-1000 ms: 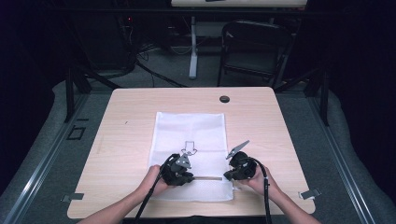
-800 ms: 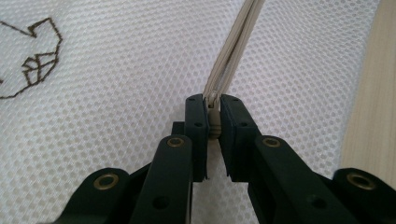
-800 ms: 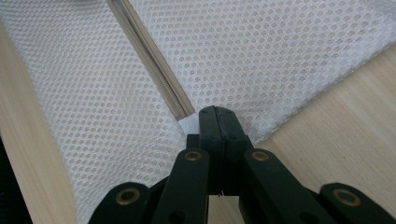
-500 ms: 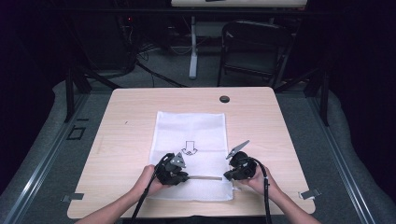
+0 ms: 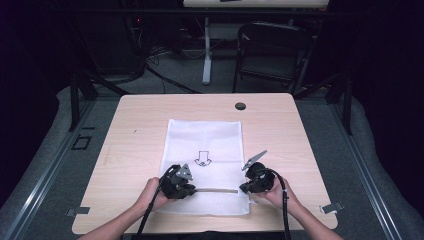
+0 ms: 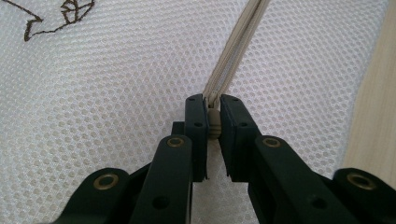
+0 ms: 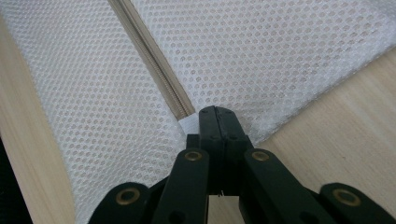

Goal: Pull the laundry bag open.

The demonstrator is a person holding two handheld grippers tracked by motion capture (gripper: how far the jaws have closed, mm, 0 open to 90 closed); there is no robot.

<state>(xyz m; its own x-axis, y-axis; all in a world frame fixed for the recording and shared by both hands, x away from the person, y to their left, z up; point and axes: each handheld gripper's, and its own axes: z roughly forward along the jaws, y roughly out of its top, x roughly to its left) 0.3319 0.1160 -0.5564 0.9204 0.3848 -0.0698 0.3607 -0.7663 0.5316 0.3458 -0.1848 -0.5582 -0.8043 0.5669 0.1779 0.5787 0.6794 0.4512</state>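
A white mesh bag (image 5: 205,145) with a printed arrow lies flat on the wooden table (image 5: 135,130). A beige zipper (image 5: 217,190) runs across its near end. My left gripper (image 5: 194,189) is at the zipper's left end, shut on the small beige zipper pull (image 6: 214,125), with the zipper tape (image 6: 238,46) stretching away from its tips (image 6: 213,107). At the zipper's right end my right gripper (image 5: 242,189) is shut, its tips (image 7: 217,113) pinching the mesh bag (image 7: 280,56) beside the end of the zipper (image 7: 149,51).
A small black round grommet (image 5: 240,106) sits in the table near its far edge. Bare wood surrounds the bag on all sides. Beyond the table stand a dark chair (image 5: 270,50) and a desk leg (image 5: 206,50) on the floor.
My left gripper has slid a little to the left along the bag with the zipper pull, so a longer stretch of zipper shows between the grippers. The right gripper has stayed in place.
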